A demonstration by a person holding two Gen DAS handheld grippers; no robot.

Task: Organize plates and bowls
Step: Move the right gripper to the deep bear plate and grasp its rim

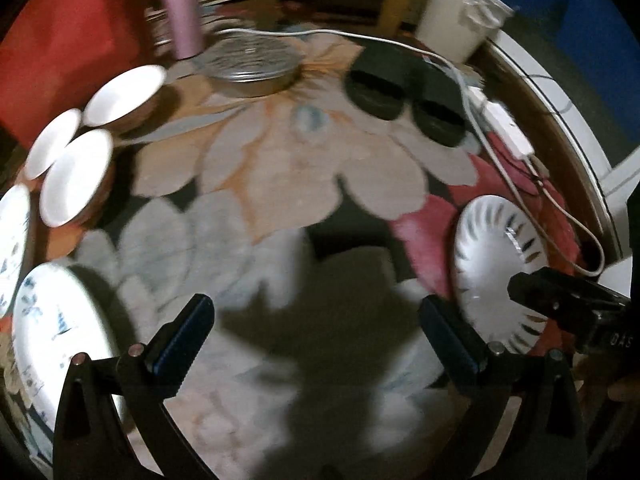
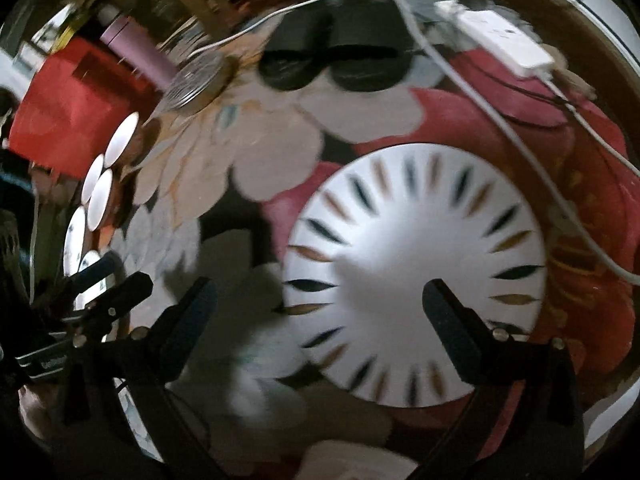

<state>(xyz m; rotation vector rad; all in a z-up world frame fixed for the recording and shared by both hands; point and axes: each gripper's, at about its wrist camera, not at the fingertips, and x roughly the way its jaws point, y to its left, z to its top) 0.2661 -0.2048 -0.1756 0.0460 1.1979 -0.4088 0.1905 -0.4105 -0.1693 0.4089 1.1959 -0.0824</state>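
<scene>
Far to the left of the left tongs [image 1: 316,334], on the flowered cloth [image 1: 300,168], sits the crockery: two blue-patterned plates [image 1: 60,320] just beside the left finger, and ahead of them three white bowls [image 1: 78,176] bunched so their rims look to be touching. Further ahead stand a pink tumbler [image 1: 180,8] and a metal lidded dish [image 1: 252,64]; ahead and right lie a dark case [image 1: 400,84] and a white cable [image 1: 500,148] with its adapter.

The left tongs hang wide open over bare cloth, gripping nothing. To their right lies the spoked plate [image 1: 496,272], well apart from the other dishes, with the tip of the right tongs reaching in over it.

In the right wrist view the right tongs [image 2: 320,302] are also spread wide and empty. The spoked plate [image 2: 416,276] lies directly under them: the right finger is over its centre, the left finger off its left rim over cloth. Whether either finger touches the plate cannot be told.

My reading is that the step in hand is fetching this lone plate to join the others at the left. Next, the right tongs would need to come down at the near or left rim, get one finger under the lip, close on the edge, and carry it across; a flat plate on cloth gives little purchase, so a slip is possible.
</scene>
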